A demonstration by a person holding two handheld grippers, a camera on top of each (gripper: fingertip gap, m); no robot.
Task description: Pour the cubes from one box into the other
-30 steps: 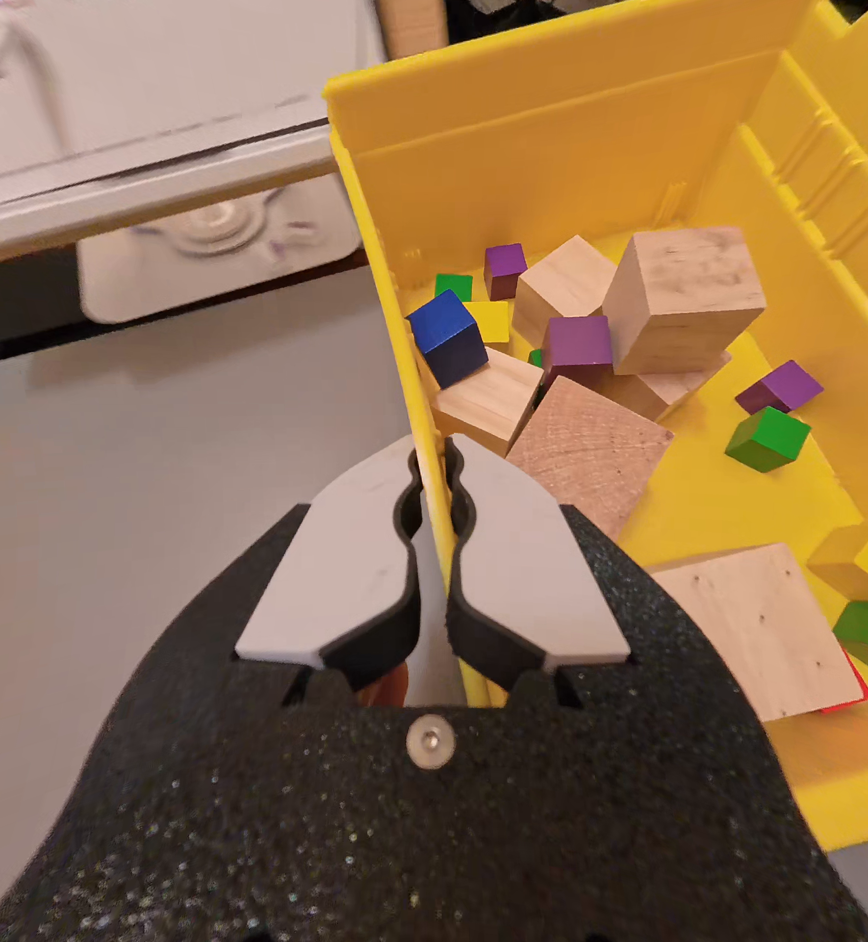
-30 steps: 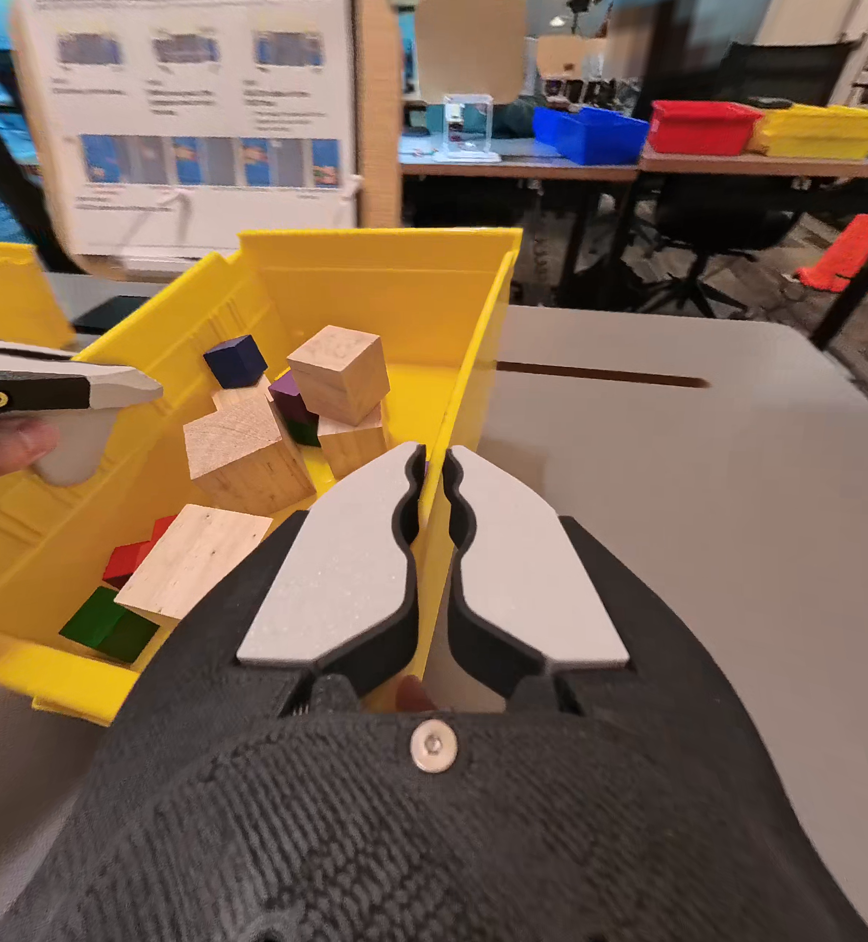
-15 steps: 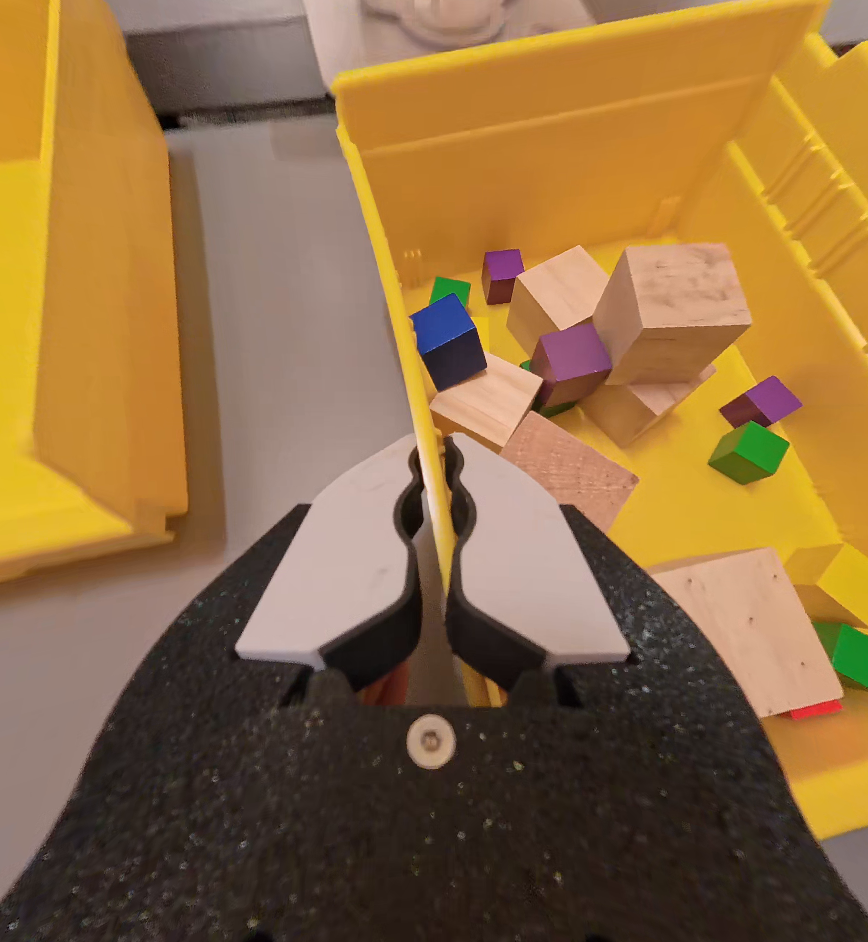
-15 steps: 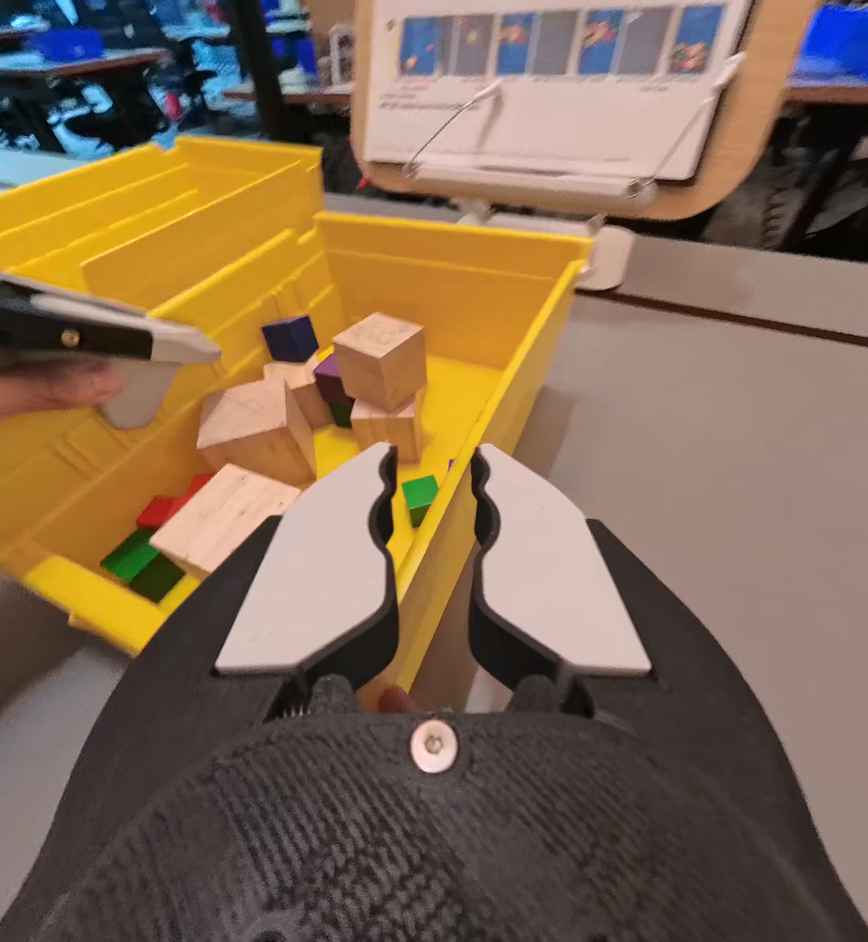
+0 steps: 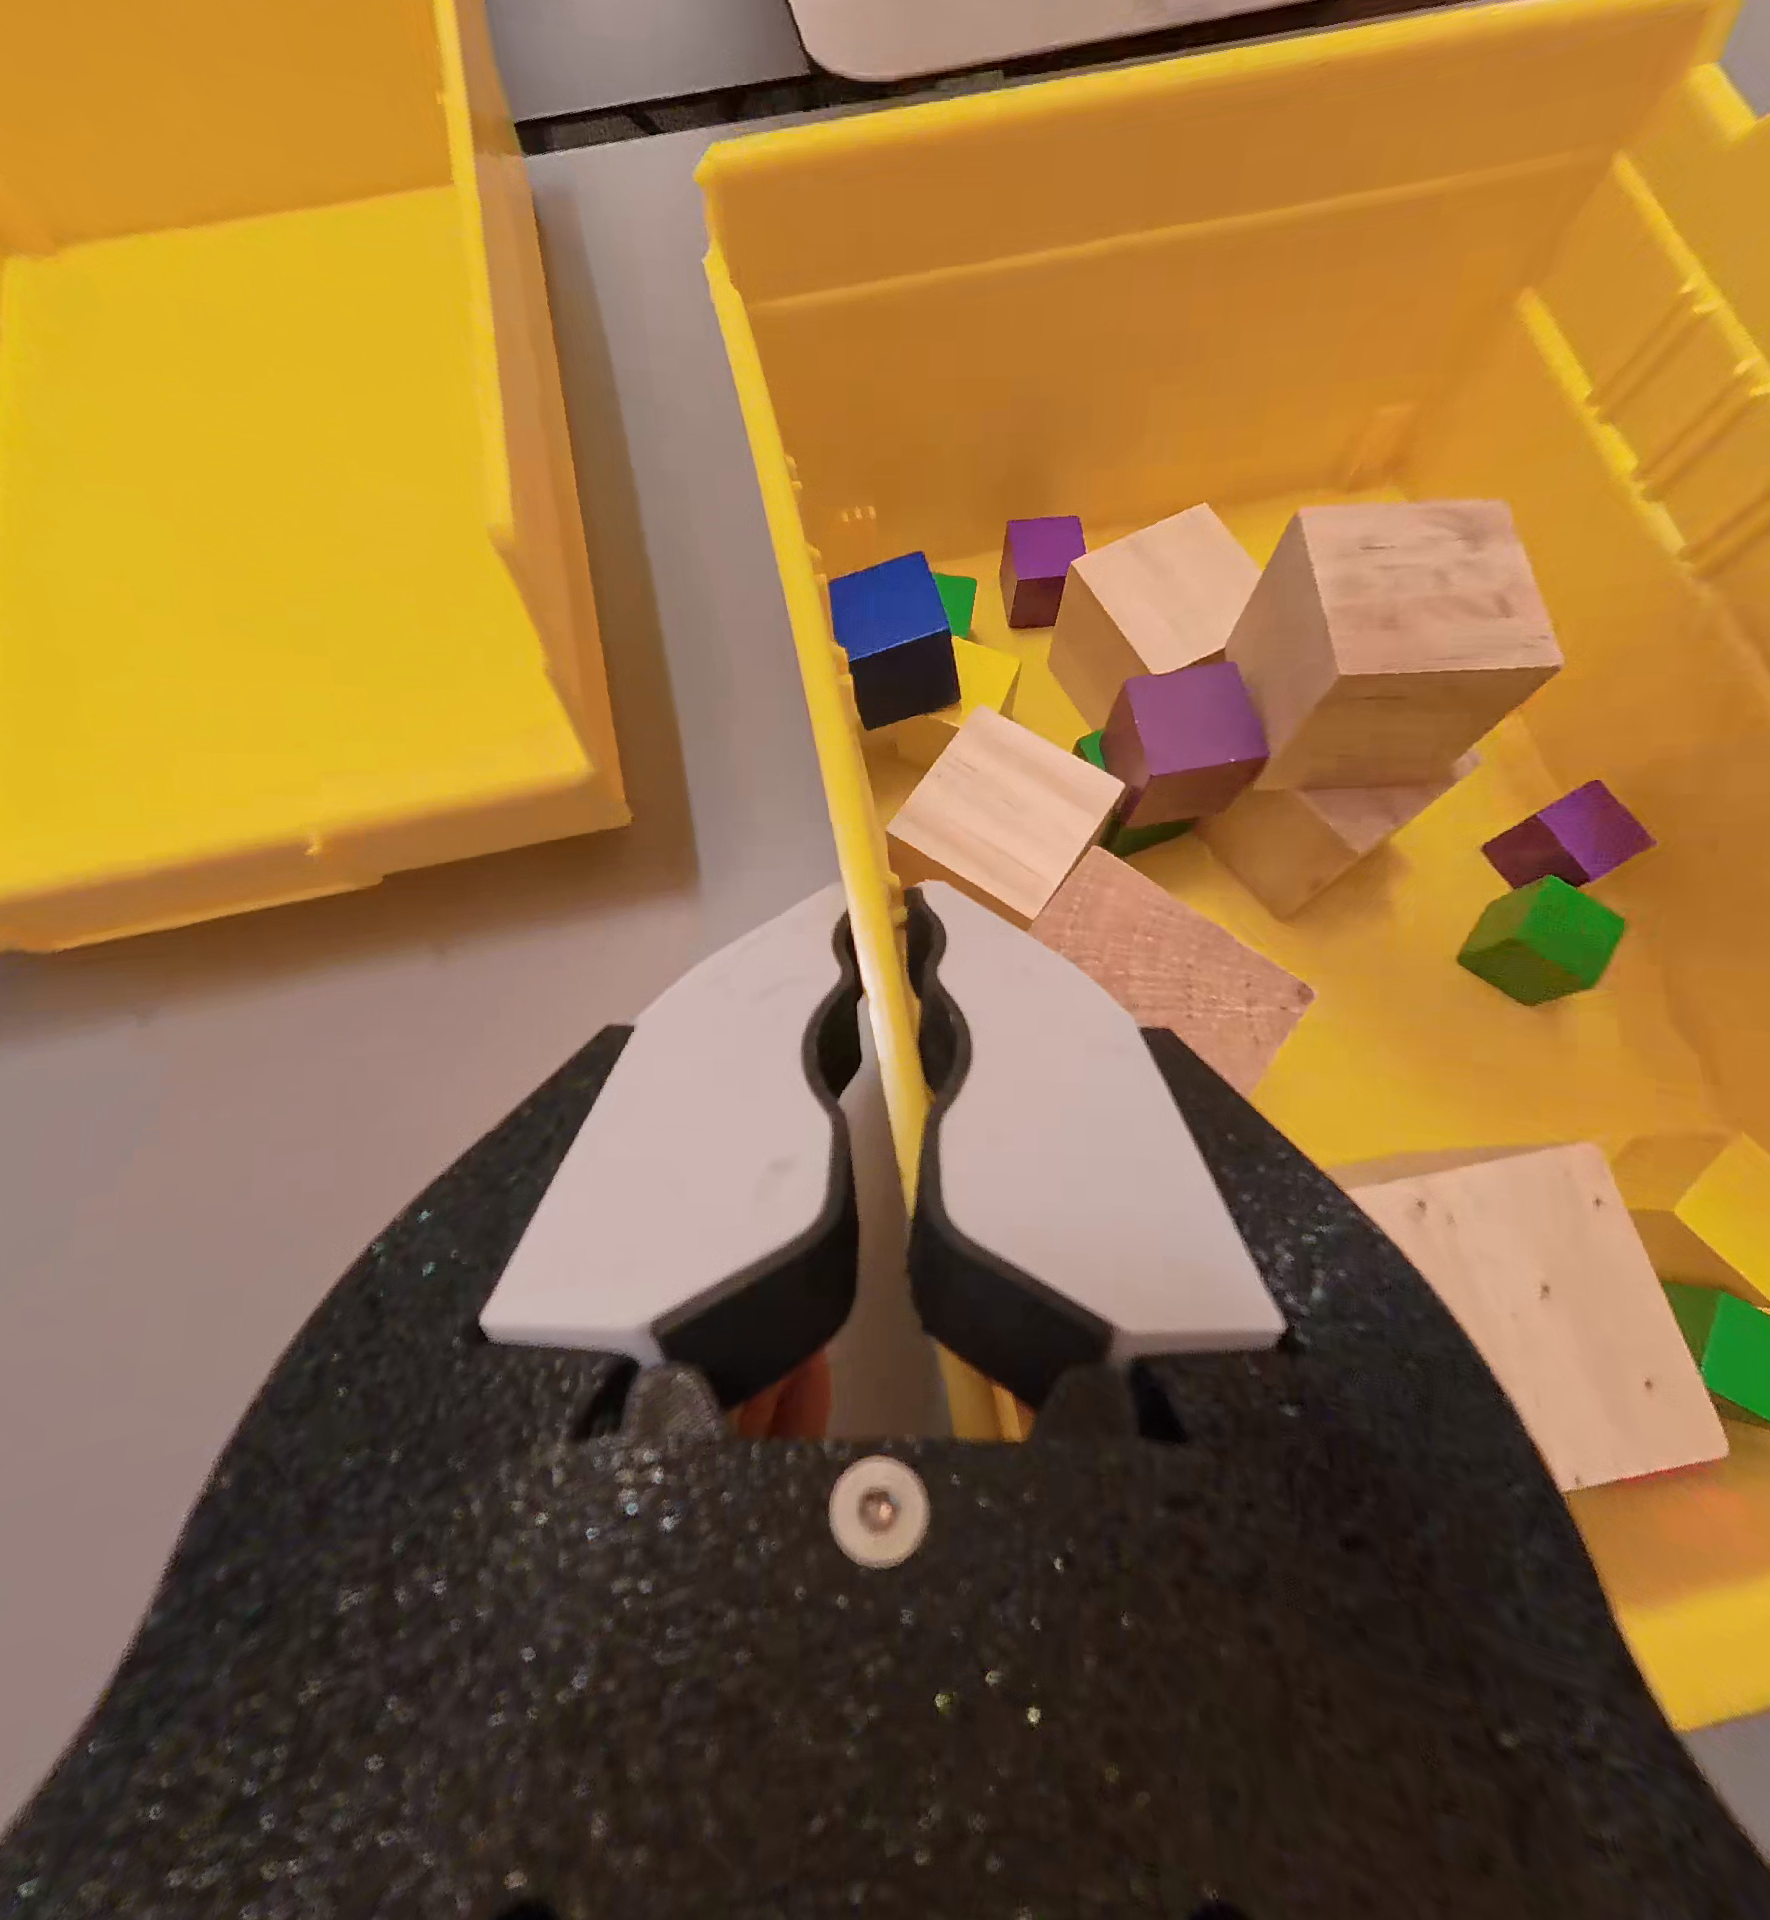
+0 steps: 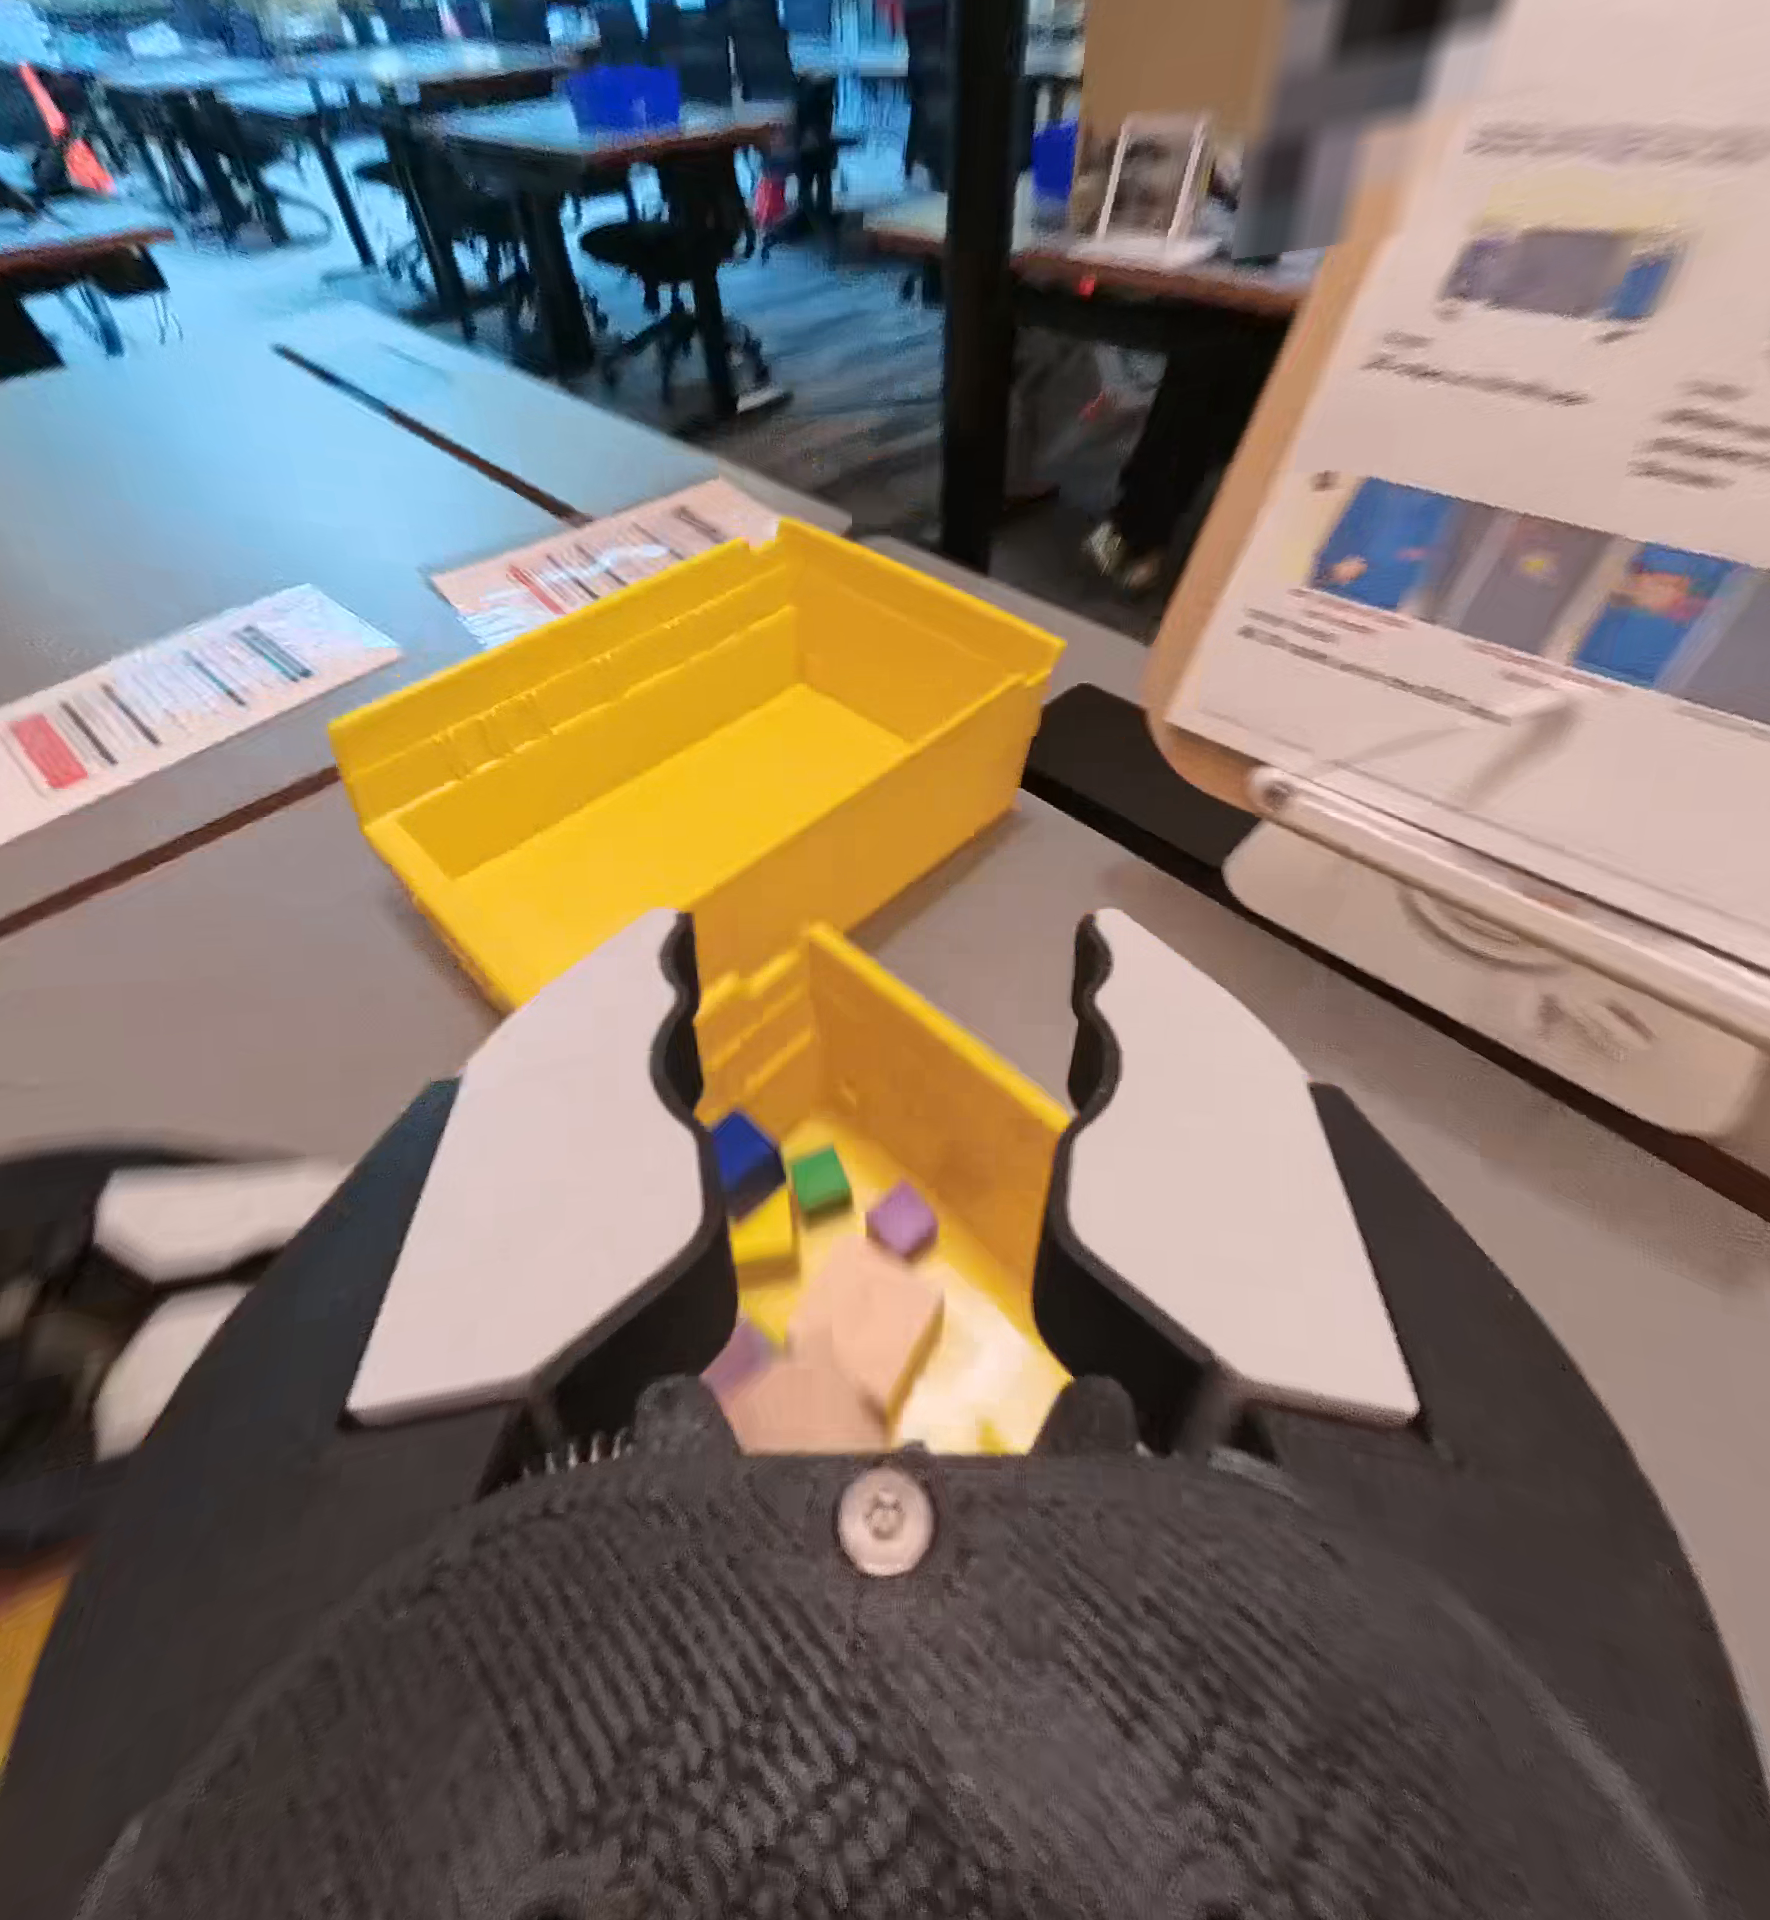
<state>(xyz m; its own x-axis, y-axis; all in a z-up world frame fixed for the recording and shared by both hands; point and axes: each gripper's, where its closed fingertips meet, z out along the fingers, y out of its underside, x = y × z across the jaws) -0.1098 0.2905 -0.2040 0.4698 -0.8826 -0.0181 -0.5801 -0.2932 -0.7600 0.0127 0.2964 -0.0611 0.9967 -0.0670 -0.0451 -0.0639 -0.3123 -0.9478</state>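
My left gripper (image 5: 876, 904) is shut on the left wall of the yellow box (image 5: 1120, 260) that holds the cubes. Inside lie several plain wooden cubes (image 5: 1400, 634) and small ones: blue (image 5: 891, 634), purple (image 5: 1187, 738), green (image 5: 1541, 940), yellow. The second yellow box (image 5: 237, 499) stands empty to its left, a narrow gap apart. My right gripper (image 6: 883, 930) is open and empty, above the cube box (image 6: 922, 1049); between its fingers I see cubes, with the empty box (image 6: 548, 675) beyond. The left gripper (image 6: 185, 1226) shows blurred at the left.
A document stand with a printed sheet (image 6: 1587, 520) and a white base (image 6: 1483, 935) stands on the right, close to both boxes. Two paper sheets (image 6: 154, 696) lie on the grey table (image 5: 133, 1195) beyond the empty box. Desks and chairs fill the background.
My right gripper let go of the box's right wall, opened wide and swung over the box towards the empty one. My left gripper kept its hold; the empty box came further into its view.
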